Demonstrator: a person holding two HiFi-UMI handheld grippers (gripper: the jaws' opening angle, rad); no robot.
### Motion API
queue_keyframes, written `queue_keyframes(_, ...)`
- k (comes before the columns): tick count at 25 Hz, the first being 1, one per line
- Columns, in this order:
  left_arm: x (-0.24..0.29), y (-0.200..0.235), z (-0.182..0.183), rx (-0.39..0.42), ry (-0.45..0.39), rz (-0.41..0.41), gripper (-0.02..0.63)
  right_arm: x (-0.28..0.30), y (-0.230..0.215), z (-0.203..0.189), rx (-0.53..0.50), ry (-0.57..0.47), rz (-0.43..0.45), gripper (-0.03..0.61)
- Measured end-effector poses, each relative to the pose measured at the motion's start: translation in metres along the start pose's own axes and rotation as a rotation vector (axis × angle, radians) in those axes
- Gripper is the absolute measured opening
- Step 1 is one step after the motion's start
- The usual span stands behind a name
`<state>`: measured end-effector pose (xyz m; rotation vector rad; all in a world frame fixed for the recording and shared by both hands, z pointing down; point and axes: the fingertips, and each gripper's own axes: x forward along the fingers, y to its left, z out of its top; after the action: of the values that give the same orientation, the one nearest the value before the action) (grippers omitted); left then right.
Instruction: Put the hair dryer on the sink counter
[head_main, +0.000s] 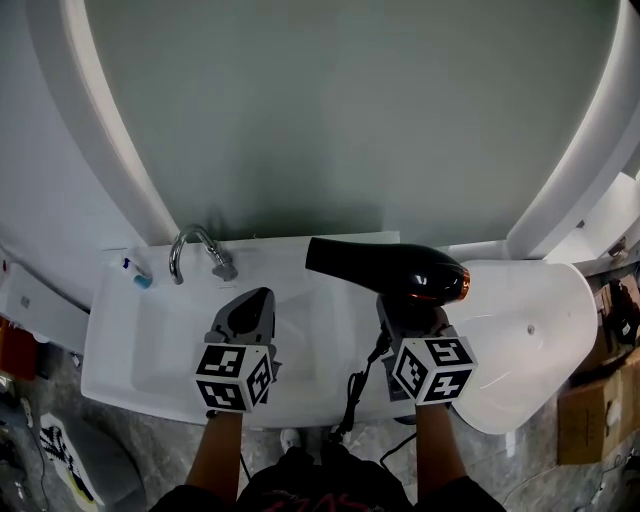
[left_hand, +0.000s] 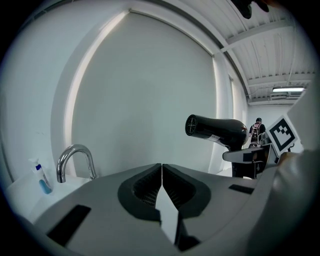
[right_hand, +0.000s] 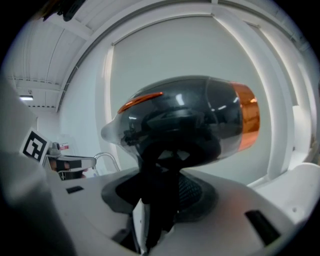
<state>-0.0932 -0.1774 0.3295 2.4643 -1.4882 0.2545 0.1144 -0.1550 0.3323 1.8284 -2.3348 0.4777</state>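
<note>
A black hair dryer (head_main: 395, 272) with an orange rear ring hangs above the white sink counter (head_main: 520, 330), its nozzle pointing left. My right gripper (head_main: 410, 318) is shut on the dryer's handle; the body (right_hand: 185, 125) fills the right gripper view, with the handle (right_hand: 157, 200) wedged between the jaws. The dryer's cord (head_main: 352, 395) dangles over the counter's front edge. My left gripper (head_main: 250, 312) hovers over the basin (head_main: 150, 345), jaws together and nothing in them. In the left gripper view the dryer (left_hand: 217, 129) shows to the right.
A chrome faucet (head_main: 195, 250) stands at the basin's back left, with a small white and blue tube (head_main: 137, 273) beside it. A large arched mirror (head_main: 340, 110) rises behind the counter. Cardboard boxes (head_main: 595, 400) sit on the floor at the right.
</note>
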Motion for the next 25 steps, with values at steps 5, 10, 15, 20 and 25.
queue_keyframes(5,0.024,0.005,-0.015,-0.017,0.037,0.011,0.011,0.024,-0.014,-0.017,0.023,0.048,0.009,0.179)
queue_keyframes(10,0.050,0.009,-0.038,-0.040,0.094,0.019,0.011,0.051,-0.029,-0.037,0.035,0.114,0.020,0.179)
queue_keyframes(15,0.070,0.018,-0.063,-0.064,0.144,0.034,0.011,0.075,-0.039,-0.060,0.049,0.176,0.034,0.179)
queue_keyframes(20,0.083,0.028,-0.086,-0.083,0.194,0.054,0.011,0.098,-0.046,-0.084,0.064,0.247,0.043,0.179)
queue_keyframes(25,0.096,0.032,-0.121,-0.115,0.252,0.065,0.011,0.119,-0.055,-0.110,0.086,0.315,0.050,0.179)
